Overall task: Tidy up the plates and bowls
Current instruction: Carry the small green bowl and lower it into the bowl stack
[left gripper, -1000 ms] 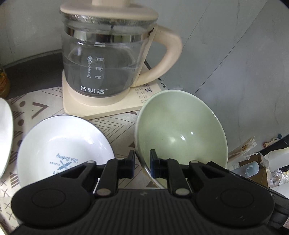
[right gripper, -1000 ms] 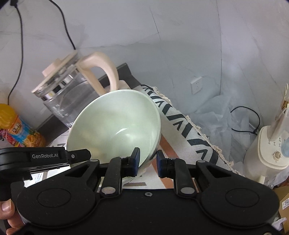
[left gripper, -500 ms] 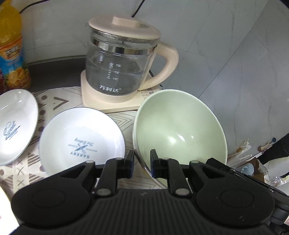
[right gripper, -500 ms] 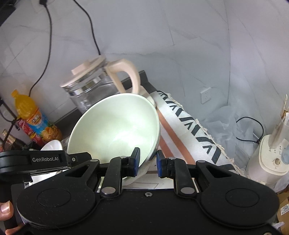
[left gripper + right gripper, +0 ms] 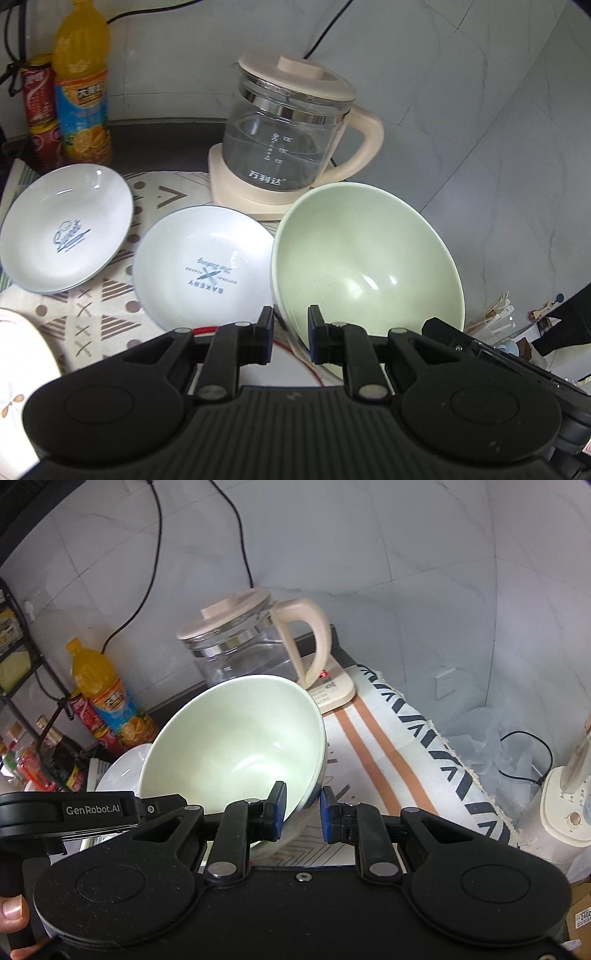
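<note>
A pale green bowl hangs tilted in the air, held by its rim from two sides. My left gripper is shut on the near rim, one finger inside and one outside. My right gripper is shut on the bowl at its right rim. On the patterned cloth to the left lie two white plates, one printed "Bakery" and one printed "Sweet". A red-rimmed plate shows under my left fingers. A floral plate's edge sits at lower left.
A glass kettle with cream lid and base stands behind the bowl. An orange juice bottle and a red can stand at the back left by the wall. The cloth-covered table edge drops off on the right.
Both grippers have drawn back and up from the kettle with the green bowl between them. The two white plates and the bottles have come into view on the left.
</note>
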### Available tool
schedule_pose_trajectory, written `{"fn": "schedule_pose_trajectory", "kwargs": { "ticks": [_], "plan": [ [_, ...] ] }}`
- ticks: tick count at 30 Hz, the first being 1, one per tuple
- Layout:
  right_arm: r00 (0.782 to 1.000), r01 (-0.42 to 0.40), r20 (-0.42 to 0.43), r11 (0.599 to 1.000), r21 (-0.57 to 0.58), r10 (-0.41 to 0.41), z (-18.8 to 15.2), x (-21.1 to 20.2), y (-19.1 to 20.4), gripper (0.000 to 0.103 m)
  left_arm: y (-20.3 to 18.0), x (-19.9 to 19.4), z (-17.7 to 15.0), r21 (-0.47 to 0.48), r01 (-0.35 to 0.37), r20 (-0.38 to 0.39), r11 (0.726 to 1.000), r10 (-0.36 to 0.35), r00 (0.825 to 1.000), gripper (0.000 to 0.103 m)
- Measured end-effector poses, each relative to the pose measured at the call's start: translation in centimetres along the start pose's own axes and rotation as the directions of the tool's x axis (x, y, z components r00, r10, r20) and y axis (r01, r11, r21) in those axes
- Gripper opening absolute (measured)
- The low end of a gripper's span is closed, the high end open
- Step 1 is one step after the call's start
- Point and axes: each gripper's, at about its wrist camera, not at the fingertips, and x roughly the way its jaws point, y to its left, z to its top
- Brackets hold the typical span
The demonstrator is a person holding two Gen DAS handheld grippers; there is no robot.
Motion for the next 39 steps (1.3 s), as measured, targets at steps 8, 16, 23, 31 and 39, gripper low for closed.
{"fn": "schedule_pose_trajectory", "kwargs": {
  "ticks": [8, 16, 23, 31, 39],
  "plan": [
    [0.999, -0.034, -0.005, 0.999, -0.03, 0.033, -0.8, -1.1, 1.4, 0.019, 1.1, -2.2, -1.1, -0.021, -0.028, 0.022, 0.999, 0.028, 0.999, 0.016],
    [0.997, -0.08, -0.026, 0.995, -0.056, 0.079, -1.9, -1.6, 3.1, 0.02, 2.4, -4.2, -2.5, -0.046, -0.073, 0.025, 0.996, 0.074, 0.997, 0.016],
    [0.993, -0.105, -0.066, 0.992, -0.069, 0.1, -3.3, -1.5, 3.9, 0.02, 3.6, -4.8, -4.0, -0.074, -0.108, 0.004, 0.991, 0.109, 0.994, 0.016],
    [0.992, -0.113, -0.072, 0.988, -0.107, 0.106, -4.3, -1.9, 4.8, 0.02, 4.4, -5.0, -5.1, -0.093, -0.125, -0.013, 0.988, 0.124, 0.992, 0.017],
    [0.99, -0.113, -0.101, 0.988, -0.106, 0.103, -5.2, -2.0, 4.8, 0.021, 4.7, -5.4, -5.9, -0.11, -0.13, -0.039, 0.985, 0.127, 0.991, 0.017]
  ]
}}
